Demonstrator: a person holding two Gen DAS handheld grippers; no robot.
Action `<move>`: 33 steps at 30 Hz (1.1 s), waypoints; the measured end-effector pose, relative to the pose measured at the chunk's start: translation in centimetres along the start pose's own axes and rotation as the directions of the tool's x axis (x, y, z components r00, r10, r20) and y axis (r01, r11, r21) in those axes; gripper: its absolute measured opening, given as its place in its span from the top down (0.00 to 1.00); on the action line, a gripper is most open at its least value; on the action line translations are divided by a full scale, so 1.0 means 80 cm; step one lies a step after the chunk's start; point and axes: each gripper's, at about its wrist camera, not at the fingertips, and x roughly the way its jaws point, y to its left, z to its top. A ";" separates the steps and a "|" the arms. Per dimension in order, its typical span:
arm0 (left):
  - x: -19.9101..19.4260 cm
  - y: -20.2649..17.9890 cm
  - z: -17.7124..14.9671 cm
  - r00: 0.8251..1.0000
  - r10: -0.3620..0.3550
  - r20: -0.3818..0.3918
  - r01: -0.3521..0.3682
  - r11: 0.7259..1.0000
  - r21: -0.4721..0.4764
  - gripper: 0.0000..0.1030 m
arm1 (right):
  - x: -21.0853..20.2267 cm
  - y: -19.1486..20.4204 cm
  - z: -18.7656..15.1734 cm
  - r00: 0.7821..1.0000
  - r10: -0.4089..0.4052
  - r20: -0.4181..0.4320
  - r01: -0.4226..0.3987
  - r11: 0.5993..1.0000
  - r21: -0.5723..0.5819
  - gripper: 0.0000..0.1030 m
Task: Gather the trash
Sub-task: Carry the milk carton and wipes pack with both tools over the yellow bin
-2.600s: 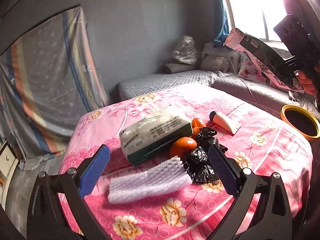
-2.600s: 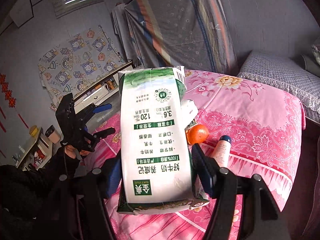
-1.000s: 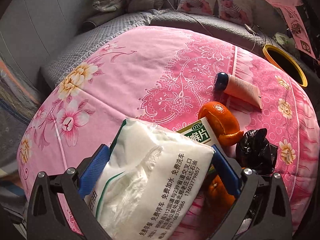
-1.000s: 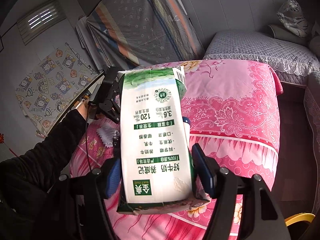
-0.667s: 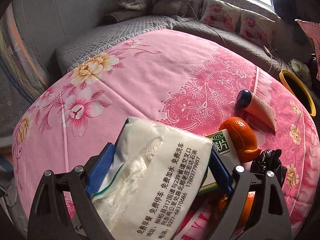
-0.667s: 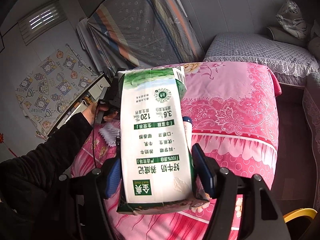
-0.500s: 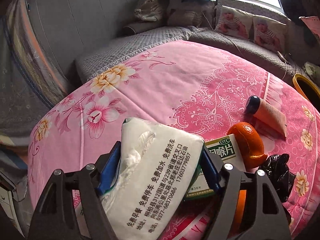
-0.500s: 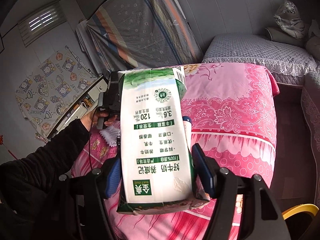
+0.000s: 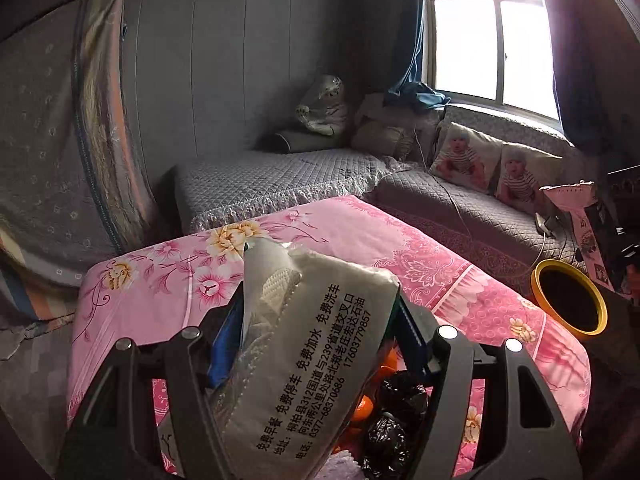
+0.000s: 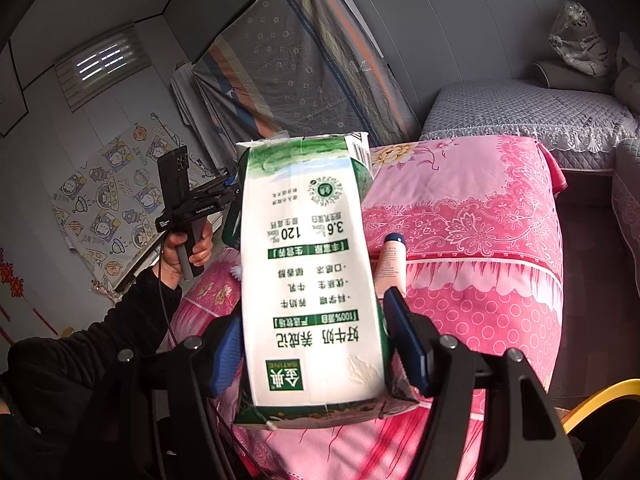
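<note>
My left gripper (image 9: 316, 336) is shut on a white tissue pack (image 9: 304, 360) with black print and holds it lifted above the pink floral table (image 9: 420, 256). Below it lie orange peel (image 9: 362, 406) and crumpled black plastic bags (image 9: 396, 400). My right gripper (image 10: 316, 340) is shut on a green and white milk carton (image 10: 308, 264), held up beside the table (image 10: 480, 200). A pink tube (image 10: 390, 260) lies on the table behind the carton. The yellow-rimmed bin (image 9: 568, 300) stands right of the table; its rim (image 10: 600, 400) shows at lower right in the right wrist view.
A grey quilted sofa (image 9: 280, 176) with cushions (image 9: 464, 156) runs behind the table under the window (image 9: 488, 32). A striped cloth (image 9: 60, 140) hangs at the left. The left hand and its gripper handle (image 10: 188, 216) show in the right wrist view.
My left gripper closed on the tissue pack and lifted it off the table, tilting the view up toward the sofa and window. The right gripper kept holding the milk carton nearly still.
</note>
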 end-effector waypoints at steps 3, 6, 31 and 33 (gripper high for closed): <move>-0.032 -0.048 0.015 0.998 0.022 0.056 -0.022 1.000 -0.008 0.38 | -0.019 0.007 -0.012 0.999 0.012 0.034 -0.012 1.000 -0.001 0.40; -0.056 -0.103 0.025 0.993 0.041 0.114 -0.040 0.999 -0.017 0.38 | -0.039 0.011 -0.024 0.997 0.021 0.073 -0.021 1.000 0.004 0.40; 0.015 -0.447 0.044 0.955 -0.283 0.092 0.277 0.959 0.067 0.37 | -0.239 -0.095 -0.161 0.877 -0.357 0.322 0.244 0.908 0.342 0.40; 0.027 -0.462 0.040 0.947 -0.312 0.081 0.307 0.949 0.067 0.37 | -0.247 -0.105 -0.172 0.858 -0.401 0.321 0.275 0.886 0.373 0.40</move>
